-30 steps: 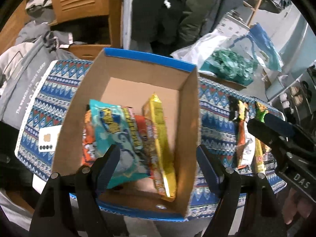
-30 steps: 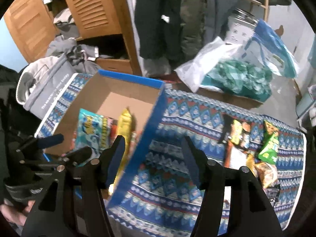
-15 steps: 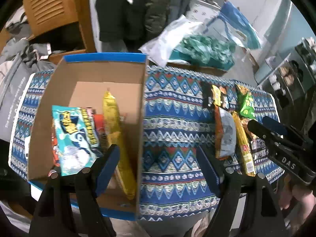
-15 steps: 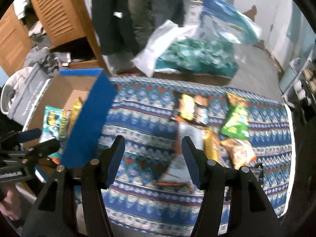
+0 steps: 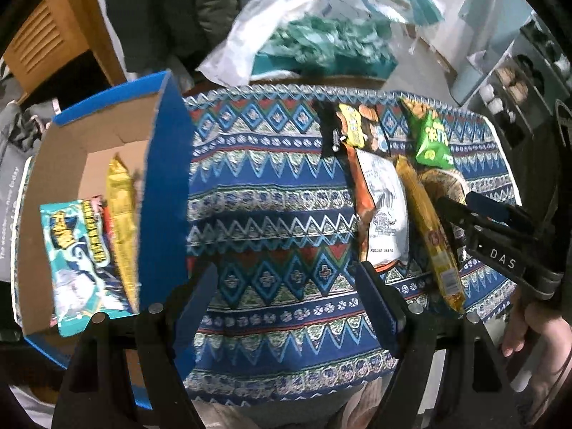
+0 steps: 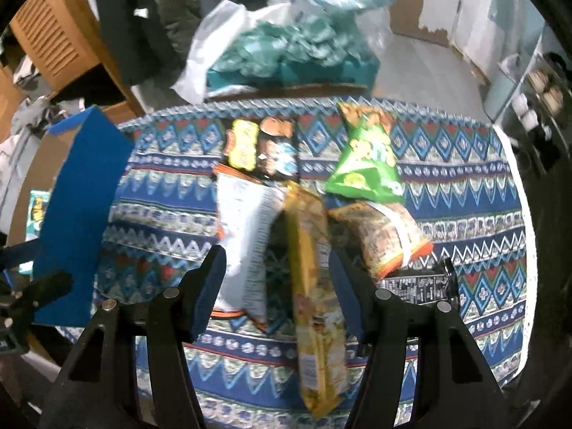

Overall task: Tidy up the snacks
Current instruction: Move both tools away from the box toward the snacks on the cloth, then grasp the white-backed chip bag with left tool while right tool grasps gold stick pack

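Note:
A cardboard box with blue outer walls (image 5: 166, 193) (image 6: 78, 193) stands at the table's left and holds a teal snack bag (image 5: 77, 264) and a yellow packet (image 5: 121, 214). On the patterned cloth to the right lie a white bag (image 5: 384, 211) (image 6: 243, 236), a long yellow packet (image 5: 430, 236) (image 6: 314, 286), a green bag (image 5: 430, 136) (image 6: 368, 164), a dark packet (image 5: 361, 128) (image 6: 262, 150) and an orange-brown bag (image 6: 382, 232). My left gripper (image 5: 286, 304) is open and empty over the cloth. My right gripper (image 6: 279, 286) (image 5: 457, 205) is open above the white bag and long yellow packet.
A white plastic bag with teal contents (image 5: 314, 39) (image 6: 286, 46) lies behind the table. A wooden louvred cabinet (image 6: 53, 35) and dark hanging clothes (image 5: 153, 10) stand at the back left. Shelves (image 5: 525, 82) stand at the right. A dark barcoded packet (image 6: 418, 286) lies beside my right finger.
Both grippers have swung right, away from the box. The left one now hangs over bare cloth; the right one has come over the loose snack pile. Both stay open.

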Demonstrator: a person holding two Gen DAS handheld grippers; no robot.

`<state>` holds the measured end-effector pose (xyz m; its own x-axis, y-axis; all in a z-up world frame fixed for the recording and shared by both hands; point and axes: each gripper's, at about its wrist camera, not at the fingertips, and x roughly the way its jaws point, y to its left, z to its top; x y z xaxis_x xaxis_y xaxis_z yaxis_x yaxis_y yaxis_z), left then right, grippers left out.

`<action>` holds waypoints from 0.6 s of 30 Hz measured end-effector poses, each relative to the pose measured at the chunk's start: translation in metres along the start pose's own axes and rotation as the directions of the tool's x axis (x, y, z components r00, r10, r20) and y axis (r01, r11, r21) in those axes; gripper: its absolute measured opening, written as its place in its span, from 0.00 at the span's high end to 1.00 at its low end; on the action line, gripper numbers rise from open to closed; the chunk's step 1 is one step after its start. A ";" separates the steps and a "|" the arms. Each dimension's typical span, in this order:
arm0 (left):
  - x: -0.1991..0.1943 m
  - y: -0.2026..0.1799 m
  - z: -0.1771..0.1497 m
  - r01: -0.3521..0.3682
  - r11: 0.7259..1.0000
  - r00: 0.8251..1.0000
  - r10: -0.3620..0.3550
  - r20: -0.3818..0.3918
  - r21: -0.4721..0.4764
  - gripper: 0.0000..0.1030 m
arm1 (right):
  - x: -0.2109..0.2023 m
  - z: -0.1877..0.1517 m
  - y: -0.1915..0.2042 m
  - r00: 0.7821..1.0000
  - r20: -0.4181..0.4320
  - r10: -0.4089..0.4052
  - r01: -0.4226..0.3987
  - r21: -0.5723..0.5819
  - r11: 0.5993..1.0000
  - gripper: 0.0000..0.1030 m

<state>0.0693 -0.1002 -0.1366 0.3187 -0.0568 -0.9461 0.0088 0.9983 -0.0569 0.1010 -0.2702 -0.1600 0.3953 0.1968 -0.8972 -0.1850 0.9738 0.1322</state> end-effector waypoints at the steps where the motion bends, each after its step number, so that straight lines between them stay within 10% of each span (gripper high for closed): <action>1: 0.004 -0.003 0.000 -0.001 1.000 1.000 0.001 -0.006 -0.002 0.22 | 0.003 -0.001 -0.003 1.000 -0.006 -0.001 0.001 0.004 1.000 0.42; 18: 0.068 -0.041 0.016 0.031 0.999 0.994 -0.031 -0.100 -0.007 0.22 | 0.068 -0.019 -0.024 0.989 -0.148 0.012 -0.009 0.023 1.000 0.42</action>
<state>0.1056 -0.1449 -0.1931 0.2216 -0.0888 -0.9711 0.0115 0.9960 -0.0884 0.1147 -0.2822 -0.2320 0.2552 0.1897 -0.9481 -0.1680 0.9744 0.1497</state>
